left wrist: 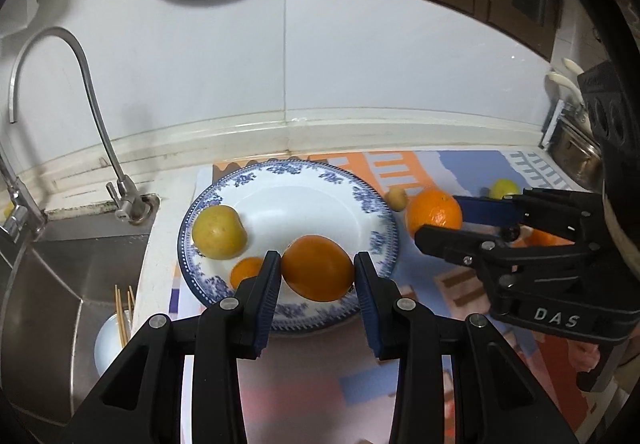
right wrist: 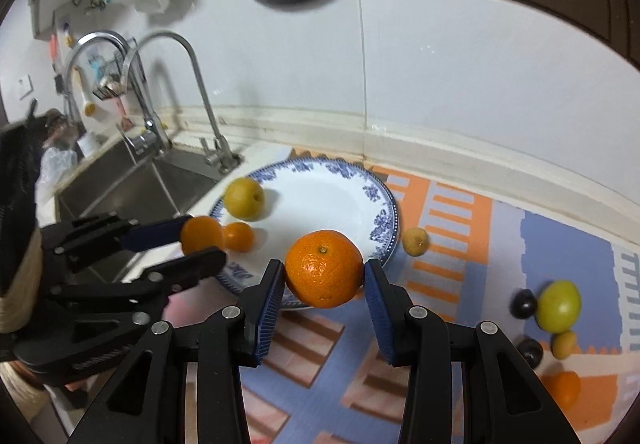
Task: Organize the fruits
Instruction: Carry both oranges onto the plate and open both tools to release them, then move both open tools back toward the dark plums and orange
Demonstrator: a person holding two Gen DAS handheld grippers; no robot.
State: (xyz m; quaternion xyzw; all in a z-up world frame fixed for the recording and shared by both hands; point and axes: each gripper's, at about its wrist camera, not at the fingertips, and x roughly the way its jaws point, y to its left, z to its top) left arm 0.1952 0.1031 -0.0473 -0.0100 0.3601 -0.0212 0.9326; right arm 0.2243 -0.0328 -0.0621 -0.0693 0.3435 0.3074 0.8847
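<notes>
A: We are clamping a smooth orange fruit [left wrist: 318, 268] over the plate [left wrist: 372, 200] with the left gripper [left wrist: 316, 270].

B: We are gripping the mandarin [right wrist: 324, 269] mid-girth in the right gripper [right wrist: 324, 276], seemingly above the rim; soft skin, go gently.

Our left gripper [left wrist: 316, 270] reaches forward, its blue-padded fingers [left wrist: 269, 284] pressed against both sides of a smooth orange fruit [left wrist: 318, 268]. Our right gripper [right wrist: 324, 271], just to its right and level with it, clamps an orange [right wrist: 323, 268] between its ribbed pads [right wrist: 376, 292], both bodies pointing the same way.
</notes>
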